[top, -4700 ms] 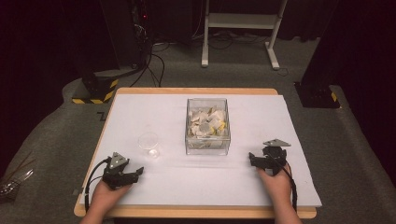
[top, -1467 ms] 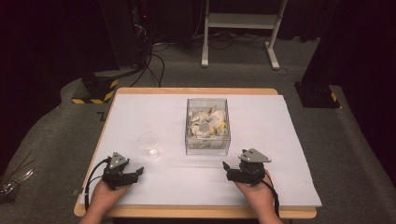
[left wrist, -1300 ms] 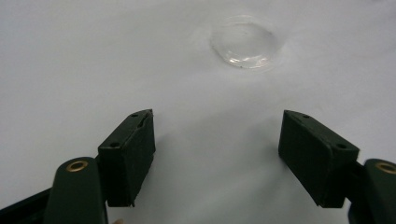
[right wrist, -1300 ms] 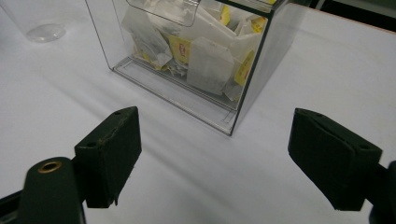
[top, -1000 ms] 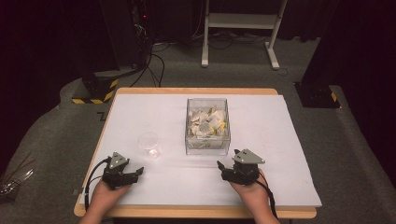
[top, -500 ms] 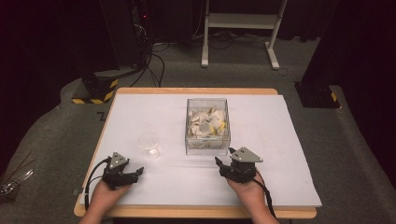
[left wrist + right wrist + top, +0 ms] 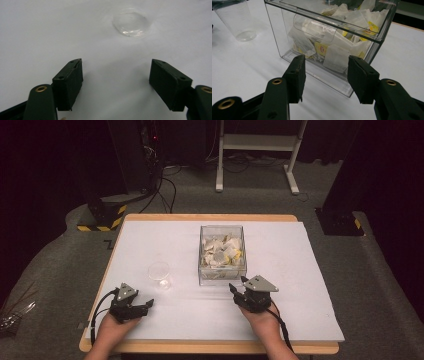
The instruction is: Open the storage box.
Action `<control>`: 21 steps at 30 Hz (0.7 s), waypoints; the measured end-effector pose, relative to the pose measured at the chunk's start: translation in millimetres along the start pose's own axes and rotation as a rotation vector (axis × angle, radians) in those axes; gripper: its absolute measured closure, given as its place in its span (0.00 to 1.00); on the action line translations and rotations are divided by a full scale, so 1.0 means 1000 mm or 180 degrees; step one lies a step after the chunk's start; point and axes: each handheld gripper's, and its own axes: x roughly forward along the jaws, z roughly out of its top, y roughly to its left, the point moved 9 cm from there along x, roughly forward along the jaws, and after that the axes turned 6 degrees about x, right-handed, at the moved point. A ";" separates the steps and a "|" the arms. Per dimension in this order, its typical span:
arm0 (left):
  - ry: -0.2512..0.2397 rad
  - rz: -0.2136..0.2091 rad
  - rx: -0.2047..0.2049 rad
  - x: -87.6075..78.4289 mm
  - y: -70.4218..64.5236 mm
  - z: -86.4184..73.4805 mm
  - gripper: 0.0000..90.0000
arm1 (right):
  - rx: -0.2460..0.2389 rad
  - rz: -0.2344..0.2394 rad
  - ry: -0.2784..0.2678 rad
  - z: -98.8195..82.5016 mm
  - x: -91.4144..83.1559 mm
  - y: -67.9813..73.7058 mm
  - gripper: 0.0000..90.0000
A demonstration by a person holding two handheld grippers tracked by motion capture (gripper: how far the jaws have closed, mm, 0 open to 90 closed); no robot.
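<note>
Clear box point(image 7: 287, 37) holds sachets point(image 7: 337, 57) with unreadable yellow labels

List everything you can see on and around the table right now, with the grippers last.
Clear box: one, transparent, table centre.
Tea bags: many, white with yellow tags, inside the box.
Plastic cup: one, clear, upright, left of the box.
Table: one, white sheet over wood.
White stand: one, on the floor behind.
Left gripper: one, black, open, near the front-left edge.
Right gripper: one, black, open, just before the box.
</note>
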 end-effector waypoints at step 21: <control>-0.0001 -0.0002 0.0001 0.000 0.000 0.000 0.30 | 0.0047 0.0083 0.0005 0.010 0.022 0.001 0.52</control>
